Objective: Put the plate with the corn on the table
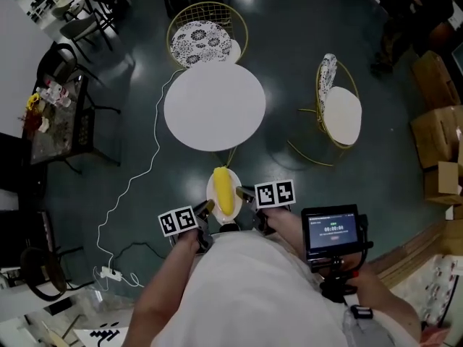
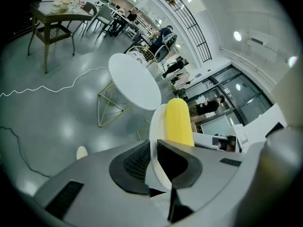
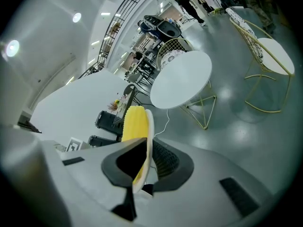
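L gripper [image 1: 208,208] & R gripper [image 1: 244,193] each have jaws pinched on opposite rims of white plate [image 1: 210,191] w/ yellow corn [image 1: 224,191], held above floor, near round white surface [image 1: 214,107].

The left gripper [image 2: 152,162] pinches the near rim of the white plate [image 2: 158,126]. The yellow corn [image 2: 178,122] lies on it, pointing toward 12 o'clock. The round white table [image 2: 135,82] stands beyond, at 11 o'clock.
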`<state>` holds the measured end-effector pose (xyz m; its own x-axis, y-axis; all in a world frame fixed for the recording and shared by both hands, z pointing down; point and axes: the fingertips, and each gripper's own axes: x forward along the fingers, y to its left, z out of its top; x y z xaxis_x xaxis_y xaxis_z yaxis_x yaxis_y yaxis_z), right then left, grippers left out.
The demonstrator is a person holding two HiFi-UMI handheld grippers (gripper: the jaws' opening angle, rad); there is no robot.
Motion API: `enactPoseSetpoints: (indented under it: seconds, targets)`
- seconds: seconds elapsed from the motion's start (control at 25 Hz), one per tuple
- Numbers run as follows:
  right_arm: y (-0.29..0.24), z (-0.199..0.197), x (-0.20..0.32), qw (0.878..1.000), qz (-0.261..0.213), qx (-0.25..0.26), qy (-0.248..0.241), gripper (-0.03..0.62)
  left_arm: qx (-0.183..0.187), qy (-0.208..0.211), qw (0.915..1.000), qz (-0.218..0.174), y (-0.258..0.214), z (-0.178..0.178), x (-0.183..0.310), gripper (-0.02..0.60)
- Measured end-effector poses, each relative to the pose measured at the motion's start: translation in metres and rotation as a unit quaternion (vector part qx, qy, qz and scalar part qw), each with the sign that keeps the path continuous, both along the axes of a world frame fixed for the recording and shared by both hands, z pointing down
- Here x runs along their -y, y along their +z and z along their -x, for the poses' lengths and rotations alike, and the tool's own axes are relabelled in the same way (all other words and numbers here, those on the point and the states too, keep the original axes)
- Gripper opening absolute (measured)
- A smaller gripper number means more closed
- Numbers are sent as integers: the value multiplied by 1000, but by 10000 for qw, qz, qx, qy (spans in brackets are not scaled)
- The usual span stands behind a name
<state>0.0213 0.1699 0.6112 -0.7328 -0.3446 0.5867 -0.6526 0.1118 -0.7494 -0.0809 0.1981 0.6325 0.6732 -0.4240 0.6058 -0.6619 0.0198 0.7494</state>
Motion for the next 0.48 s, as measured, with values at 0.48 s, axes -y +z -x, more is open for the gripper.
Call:
enactPoseSetpoints:
  seconds: [0.48]
  targets:
    - [-8, 32, 56, 9999, -53, -103, 5, 46, -54, 25, 10000, -43, -7, 32, 57, 48]
